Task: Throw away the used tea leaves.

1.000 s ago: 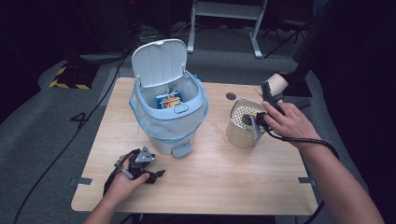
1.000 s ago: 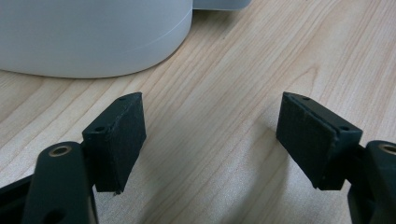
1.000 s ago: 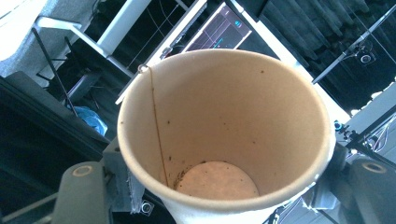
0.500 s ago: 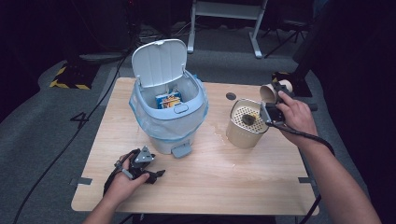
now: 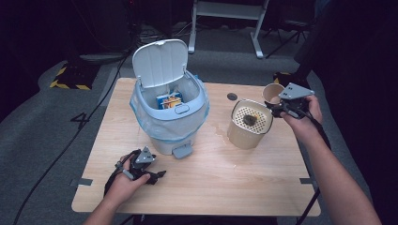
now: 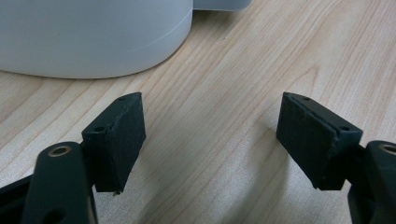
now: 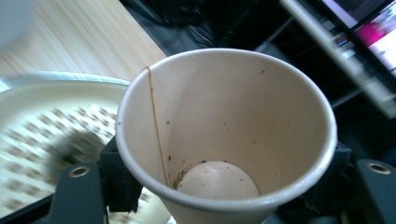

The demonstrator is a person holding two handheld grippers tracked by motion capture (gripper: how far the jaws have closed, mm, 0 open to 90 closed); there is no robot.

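Paper cup [image 7: 224, 140] in the grip of my right gripper [image 5: 281, 108], held clear of the wooden table [image 5: 225, 178] near its far right edge, just beyond the beige strainer-topped container [image 5: 248, 124]; in the high view the cup [image 5: 272, 93] shows beside the gripper's grey three-cornered plate. My right gripper view looks straight into the cup's mouth: dark specks cling to its inner wall and cluster at the base, a seam runs down one side, and my two black jaws press against its sides from left and right. Those jaws have just been opening a little, yet the cup sits squeezed between them. The container's perforated lid carries a dark clump at its middle, and a faint wet patch marks the wood to its left. My left gripper [image 5: 157, 174] rests low on the near left part of the table, in front of the pale blue pedal bin [image 5: 169, 126], whose lid stands raised over a plastic liner and a blue and yellow packet inside. My left gripper view shows its jaws spread wide over bare wood with nothing between them, the bin's rounded white base [image 6: 93, 37] just ahead.
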